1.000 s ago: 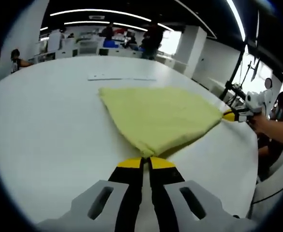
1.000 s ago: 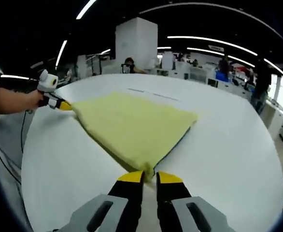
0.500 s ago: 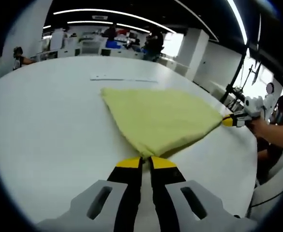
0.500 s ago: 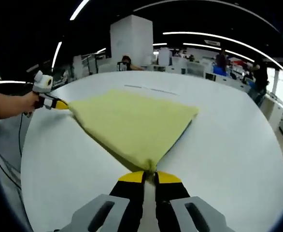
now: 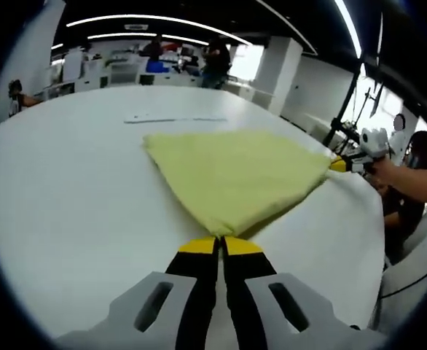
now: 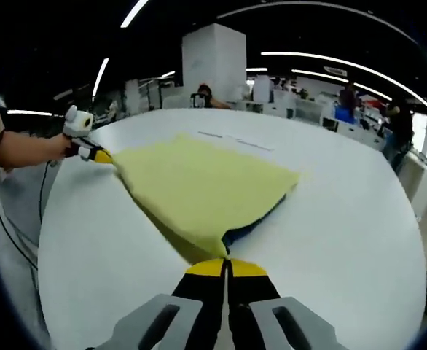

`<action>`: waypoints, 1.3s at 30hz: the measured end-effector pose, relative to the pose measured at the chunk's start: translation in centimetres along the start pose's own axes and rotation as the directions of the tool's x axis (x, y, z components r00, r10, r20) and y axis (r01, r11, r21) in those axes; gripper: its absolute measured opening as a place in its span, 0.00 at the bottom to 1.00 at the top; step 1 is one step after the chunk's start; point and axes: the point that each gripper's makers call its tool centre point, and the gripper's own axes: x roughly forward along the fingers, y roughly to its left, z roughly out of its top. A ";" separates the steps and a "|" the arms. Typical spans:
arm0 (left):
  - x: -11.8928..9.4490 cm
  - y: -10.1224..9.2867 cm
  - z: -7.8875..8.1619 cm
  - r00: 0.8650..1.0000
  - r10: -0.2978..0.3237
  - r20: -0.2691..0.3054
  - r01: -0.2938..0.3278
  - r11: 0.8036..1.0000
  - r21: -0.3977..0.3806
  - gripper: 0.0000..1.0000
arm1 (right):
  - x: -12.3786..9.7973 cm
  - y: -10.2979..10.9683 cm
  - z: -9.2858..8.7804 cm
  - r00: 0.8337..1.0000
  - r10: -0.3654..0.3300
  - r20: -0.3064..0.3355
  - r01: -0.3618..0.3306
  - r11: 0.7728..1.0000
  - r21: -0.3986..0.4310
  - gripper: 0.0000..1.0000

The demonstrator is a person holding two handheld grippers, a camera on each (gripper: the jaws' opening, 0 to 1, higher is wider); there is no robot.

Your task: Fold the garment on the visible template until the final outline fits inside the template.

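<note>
A large open hall with long ceiling lights and a white pillar (image 6: 212,64) lies behind a wide white table (image 5: 60,189). Some people stand or sit far behind the table.

In the left gripper view, a thin pale strip (image 5: 173,119) lies on the table beyond the garment (image 5: 232,171). The garment is yellow and lies spread on the table in a shape like a triangle. Its near corner sits between the jaws of the left gripper (image 5: 221,245), which are pressed together on the cloth. To the right of the garment, the right gripper (image 5: 339,165) holds another corner, with a person's hand (image 5: 388,169) behind it.

In the right gripper view, the left gripper (image 6: 103,155) is at the left of the garment (image 6: 199,186) and grips its corner. The near corner is between the closed jaws of the right gripper (image 6: 225,267). A dark blue layer (image 6: 253,222) shows under the yellow edge, just right of this corner.
</note>
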 end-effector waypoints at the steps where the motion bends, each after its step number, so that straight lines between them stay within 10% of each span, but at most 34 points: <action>1: 0.0 -0.1 -0.1 1.000 -0.005 -0.001 0.005 1.000 0.000 0.00 | -0.1 0.3 -0.3 1.000 0.014 -0.016 -0.015 1.000 -0.024 0.00; 39: -1.0 -2.6 -1.6 0.995 -0.100 -0.024 0.099 0.995 -0.023 0.00 | -0.9 2.1 -2.0 0.995 0.095 -0.044 -0.096 0.995 -0.018 0.00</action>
